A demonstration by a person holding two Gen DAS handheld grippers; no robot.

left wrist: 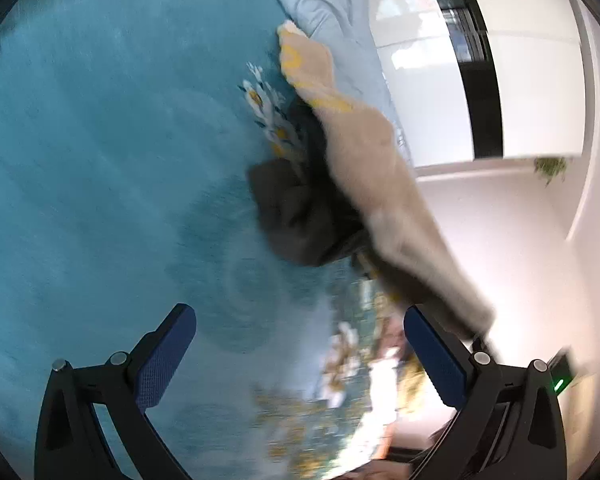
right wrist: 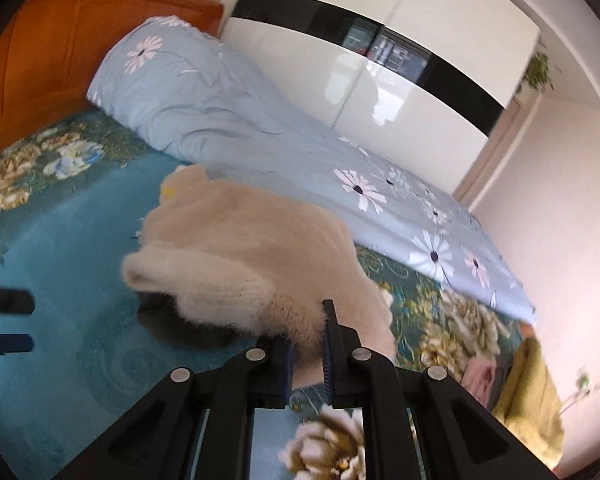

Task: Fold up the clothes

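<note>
Teal bedspread (left wrist: 100,160) is spreading across the bed beneath both tools. Over it, the left hand-held gripper (left wrist: 300,360) is hanging with its blue fingers (left wrist: 164,360) wide apart, gripping nothing. Further right, a fluffy cream sweater (right wrist: 252,240) is draping over a dark garment (left wrist: 300,220) on the bedspread, and the right hand-held gripper (right wrist: 306,354) is clamping the sweater's near edge between its closed fingers. Beyond it, a pale blue floral quilt (right wrist: 260,132) is lying along the bed's far side beside a white wardrobe (right wrist: 380,80)
</note>
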